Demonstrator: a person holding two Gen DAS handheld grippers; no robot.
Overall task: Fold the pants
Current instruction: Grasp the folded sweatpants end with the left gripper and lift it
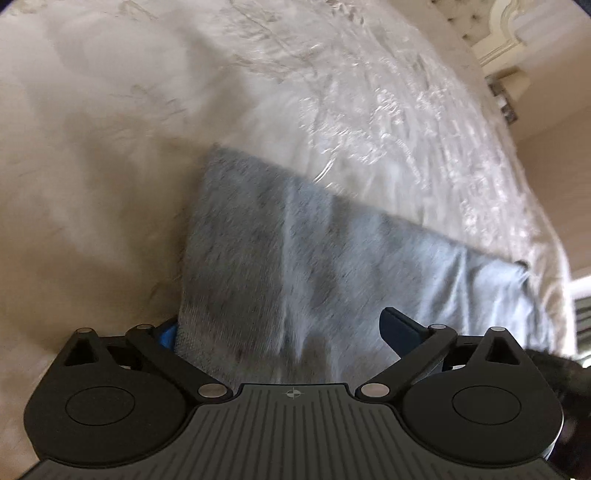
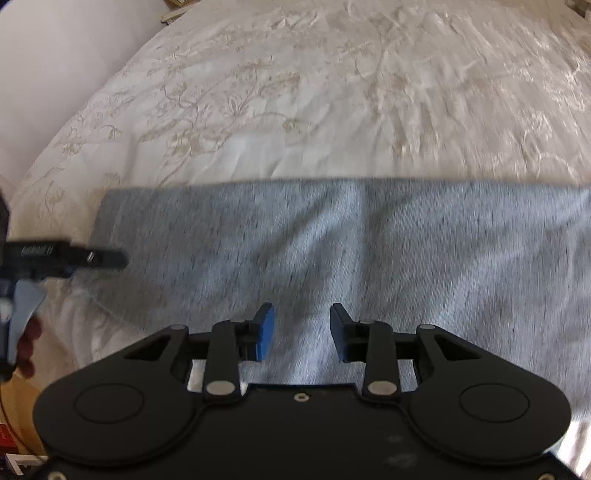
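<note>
Grey pants (image 1: 314, 258) lie folded into a long band on the cream bedspread (image 1: 110, 147). My left gripper (image 1: 282, 332) stands open wide just above one end of the band, with cloth beneath it and nothing pinched by its blue pads. In the right wrist view the pants (image 2: 369, 240) stretch across the frame. My right gripper (image 2: 303, 332) hovers over their near edge, partly open, with only a gap between its pads. The left gripper (image 2: 92, 258) shows at that view's left edge, over the band's end, with a hand (image 2: 27, 347) behind it.
The bedspread (image 2: 295, 92) has a floral pattern and stretches far beyond the pants. A pale wall (image 2: 55, 55) lies at the left, and the bed's edge drops off at the lower left. Carved cream furniture (image 1: 509, 33) stands past the bed's far corner.
</note>
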